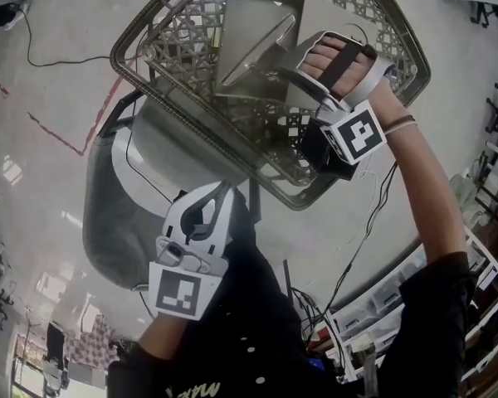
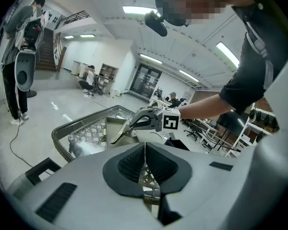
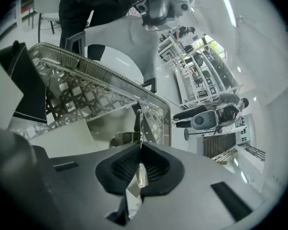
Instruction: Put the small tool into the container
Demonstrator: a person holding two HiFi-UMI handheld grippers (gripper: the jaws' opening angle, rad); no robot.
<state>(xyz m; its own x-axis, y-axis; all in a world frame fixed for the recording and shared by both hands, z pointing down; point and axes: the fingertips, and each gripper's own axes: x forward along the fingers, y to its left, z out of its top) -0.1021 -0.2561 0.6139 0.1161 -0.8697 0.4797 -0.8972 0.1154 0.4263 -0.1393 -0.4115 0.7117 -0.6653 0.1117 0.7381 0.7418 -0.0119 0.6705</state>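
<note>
My right gripper (image 3: 140, 150) is clamped flat across the thin, stiff, slippery metal tool (image 3: 138, 121); my left gripper (image 2: 145, 150) is closed with nothing between its jaws.

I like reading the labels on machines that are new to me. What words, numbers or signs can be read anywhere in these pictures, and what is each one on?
No text can be read in any view.
Right marker cube: a black-and-white square pattern only, no letters or digits.
Left marker cube: the same kind of pattern, no letters or digits.
Shirt print: white lettering cut off by the bottom edge of the head view, unreadable.
</note>
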